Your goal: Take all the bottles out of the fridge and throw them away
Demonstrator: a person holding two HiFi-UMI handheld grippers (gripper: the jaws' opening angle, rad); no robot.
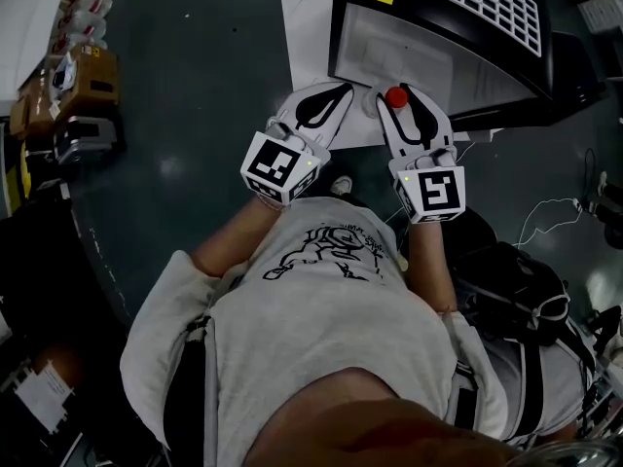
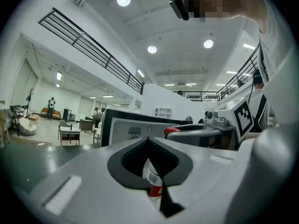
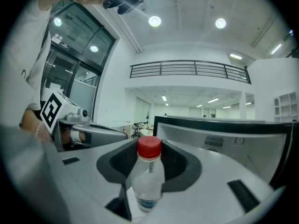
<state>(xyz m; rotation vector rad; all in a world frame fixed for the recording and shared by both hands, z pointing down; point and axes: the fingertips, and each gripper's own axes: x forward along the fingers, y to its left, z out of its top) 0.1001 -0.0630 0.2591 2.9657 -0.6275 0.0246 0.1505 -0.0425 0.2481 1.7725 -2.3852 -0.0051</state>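
In the head view both grippers are held out side by side toward a black cabinet with a white grille top (image 1: 467, 8). My right gripper (image 1: 407, 93) is shut on a clear bottle with a red cap (image 3: 149, 171), whose cap (image 1: 396, 96) stands up above the jaws. My left gripper (image 1: 341, 89) has its jaws closed together. In the left gripper view a bottle with a white and red label (image 2: 153, 181) sits in the slit between them, mostly below the jaws. Its cap is hidden.
A white sheet (image 1: 307, 27) lies on the dark floor under the cabinet. Cardboard boxes and clutter (image 1: 78, 76) line the left side. A black backpack (image 1: 516, 290) and a thin cable (image 1: 555, 212) lie at my right.
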